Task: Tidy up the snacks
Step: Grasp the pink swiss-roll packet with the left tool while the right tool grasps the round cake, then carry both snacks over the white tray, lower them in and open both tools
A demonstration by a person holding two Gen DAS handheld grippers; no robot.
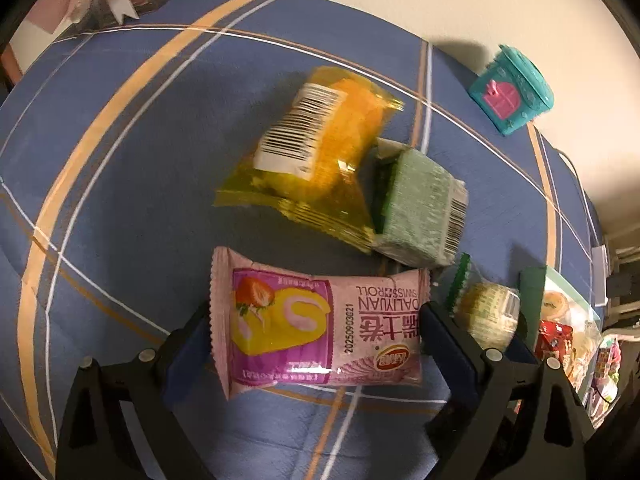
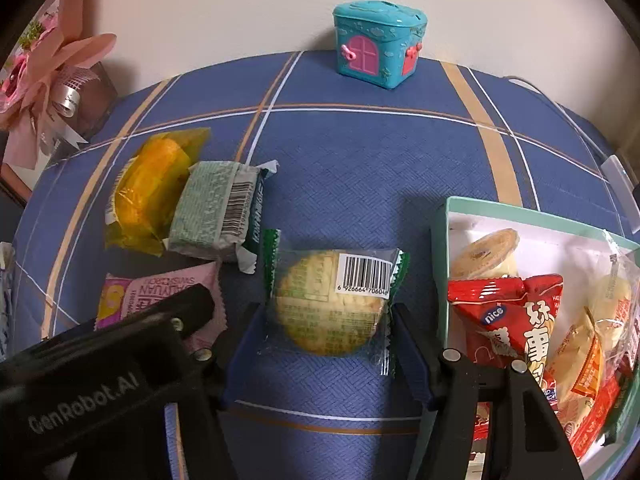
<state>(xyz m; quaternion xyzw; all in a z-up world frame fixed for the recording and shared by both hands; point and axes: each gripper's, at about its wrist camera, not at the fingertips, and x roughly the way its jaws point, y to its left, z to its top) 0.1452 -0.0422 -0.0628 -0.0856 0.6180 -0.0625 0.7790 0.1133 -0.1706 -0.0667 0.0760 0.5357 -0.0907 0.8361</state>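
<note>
Left hand-held gripper (image 1: 316, 328): fingers straddle the pink Swiss roll pack (image 1: 320, 320), pads at or just touching both crimped ends; can't tell if it's clenched yet, pack lies flat on the blue plaid cloth (image 1: 120, 168).

Right hand-held gripper (image 2: 326, 334): jaws either side of the clear-wrapped round biscuit (image 2: 332, 304), blue pads against the wrapper edges, wrapper a bit crumpled on the right side, so it looks like it's grasping the biscuit, which rests on the cloth.

Beyond the pink pack: yellow cake pack (image 1: 316, 152), barcode up, and touching it on the right the green cake pack (image 1: 416, 208). Both sit behind and to the left of the biscuit in the right wrist view.

Right of the biscuit: mint-edged box (image 2: 440, 240) w/ snacks inside, incl. a red bag (image 2: 508, 312) and several pale wrapped pastries.

Far edge by the wall: teal toy house (image 2: 380, 46). Far left corner: pink bouquet (image 2: 48, 72).
</note>
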